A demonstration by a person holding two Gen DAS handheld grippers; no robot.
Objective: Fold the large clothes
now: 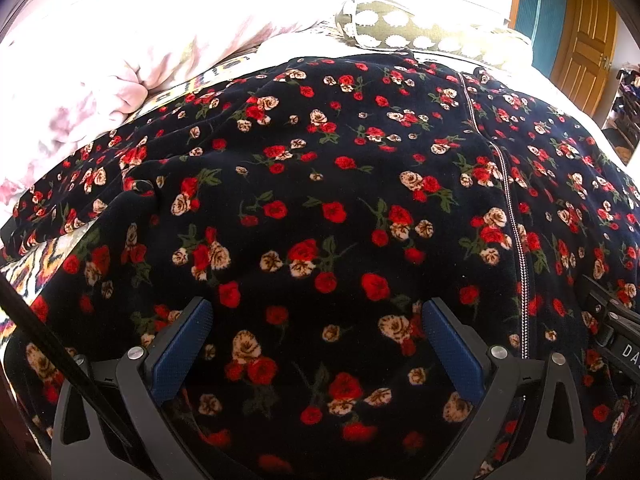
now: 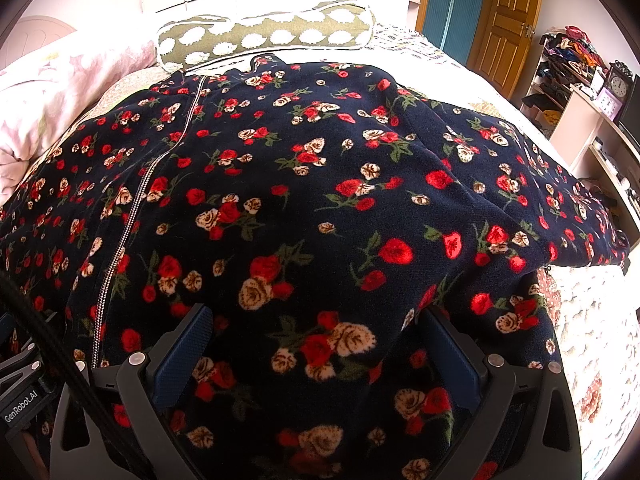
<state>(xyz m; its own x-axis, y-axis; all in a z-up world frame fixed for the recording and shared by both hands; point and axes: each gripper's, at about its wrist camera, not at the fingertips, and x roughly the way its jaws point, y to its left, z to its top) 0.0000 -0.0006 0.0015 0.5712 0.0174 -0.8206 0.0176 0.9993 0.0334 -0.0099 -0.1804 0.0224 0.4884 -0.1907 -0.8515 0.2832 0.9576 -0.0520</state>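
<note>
The left gripper (image 1: 318,344) has its two blue-padded fingers spread wide apart, with nothing between them, hovering low over the near hem of a dark floral robe (image 1: 320,200). The right gripper (image 2: 316,354) is likewise spread wide and holds nothing, just beside its partner and also at the near hem.

The robe lies front-up across a bed (image 2: 592,320), running away from both claws toward a green bolster pillow (image 2: 264,36) at the far end. Its zipper (image 1: 516,216) runs away between the two claws, to the right of the left claw and to the left of the right one. One sleeve reaches out to the far left of the left claw, beside a pink quilt (image 1: 80,80); the other stretches right of the right claw to the bed's edge.

The cloth looks like thick, plush fleece: soft, limp, probably fairly heavy for clothing, and not slippery against the textured pads. It will likely sag and drag when lifted. A sound grip would be a pinch on the doubled hem edge or at a sleeve cuff, avoiding the zipper teeth.
</note>
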